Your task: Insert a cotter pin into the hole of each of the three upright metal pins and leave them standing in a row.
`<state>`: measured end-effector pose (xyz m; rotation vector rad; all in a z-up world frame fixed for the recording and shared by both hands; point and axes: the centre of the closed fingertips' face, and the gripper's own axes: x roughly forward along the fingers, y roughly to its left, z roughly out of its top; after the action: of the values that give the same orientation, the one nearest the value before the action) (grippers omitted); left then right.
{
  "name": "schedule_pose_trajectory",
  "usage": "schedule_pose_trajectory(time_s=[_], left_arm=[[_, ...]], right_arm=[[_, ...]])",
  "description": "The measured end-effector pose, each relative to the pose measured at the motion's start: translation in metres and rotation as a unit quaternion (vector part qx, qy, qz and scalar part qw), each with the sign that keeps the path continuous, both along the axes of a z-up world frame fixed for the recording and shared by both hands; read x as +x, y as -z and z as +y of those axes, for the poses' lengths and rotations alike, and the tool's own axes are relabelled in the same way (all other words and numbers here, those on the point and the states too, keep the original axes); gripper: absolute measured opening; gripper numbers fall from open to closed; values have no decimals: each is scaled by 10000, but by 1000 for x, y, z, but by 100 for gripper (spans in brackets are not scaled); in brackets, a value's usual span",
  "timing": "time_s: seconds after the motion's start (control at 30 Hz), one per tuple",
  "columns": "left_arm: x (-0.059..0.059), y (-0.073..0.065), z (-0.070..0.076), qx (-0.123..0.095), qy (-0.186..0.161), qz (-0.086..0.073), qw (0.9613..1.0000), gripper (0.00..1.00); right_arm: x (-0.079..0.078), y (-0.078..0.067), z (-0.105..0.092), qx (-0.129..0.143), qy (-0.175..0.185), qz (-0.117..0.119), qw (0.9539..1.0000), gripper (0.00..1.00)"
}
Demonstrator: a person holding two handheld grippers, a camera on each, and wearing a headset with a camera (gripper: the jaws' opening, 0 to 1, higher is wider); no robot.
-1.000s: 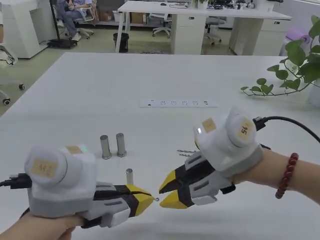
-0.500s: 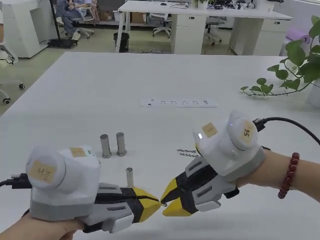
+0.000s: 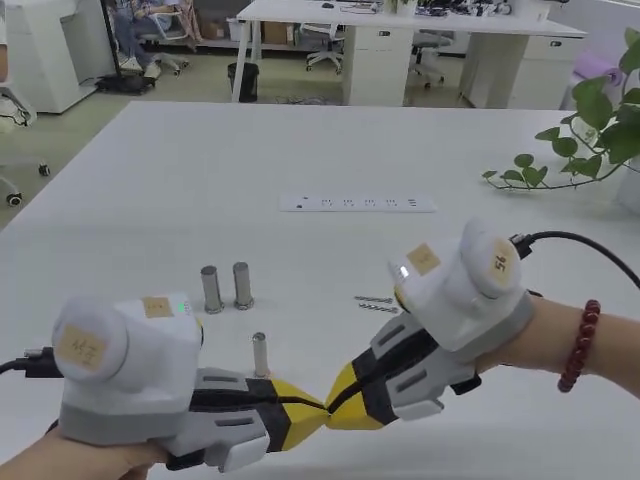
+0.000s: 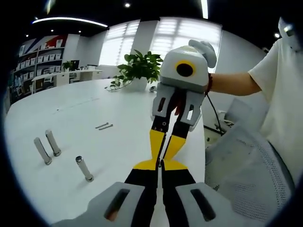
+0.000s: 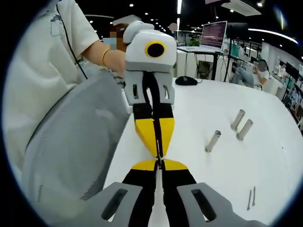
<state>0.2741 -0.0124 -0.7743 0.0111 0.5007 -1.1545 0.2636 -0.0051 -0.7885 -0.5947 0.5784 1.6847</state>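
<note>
My left gripper and right gripper are both closed and meet tip to tip at the near edge. A sliver between them may be a cotter, but it's too small to tell. I judge this a handover. The near pin stands just beyond and the far pins stand to its far left, none visibly fitted yet. Spare cotters lie to the right. Next I must line the cotter up with the near pin's hole.

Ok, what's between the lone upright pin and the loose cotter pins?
Only bare table separates the lone pin and the cotter pins, seen in the head view.
</note>
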Motion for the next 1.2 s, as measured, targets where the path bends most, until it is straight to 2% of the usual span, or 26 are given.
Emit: schedule_pose_trajectory(time_s=[0.27,0.57,0.63,0.83,1.0,1.07,1.2], left_arm=[[1,-1,0,-31,30,-33,10000,0],[5,2,0,64,-101,-121,9999,1],[5,5,1,141,-137,-147,9997,2],[12,9,7,231,-357,-276,9987,11],[15,10,13,247,-513,-339,9978,13],[20,12,20,307,-662,-401,9965,14],[29,11,30,282,-981,-509,9935,14]], right_arm=[[0,0,0,-45,-83,-95,9999,3],[5,4,1,-308,-187,-492,9981,2],[8,5,0,-389,-196,-607,9972,2],[15,9,-2,-663,-193,-798,9944,2],[23,13,-3,-906,-103,-833,9923,2],[27,14,-3,-960,-53,-840,9918,2],[35,14,-1,-1051,17,-955,9899,2]])
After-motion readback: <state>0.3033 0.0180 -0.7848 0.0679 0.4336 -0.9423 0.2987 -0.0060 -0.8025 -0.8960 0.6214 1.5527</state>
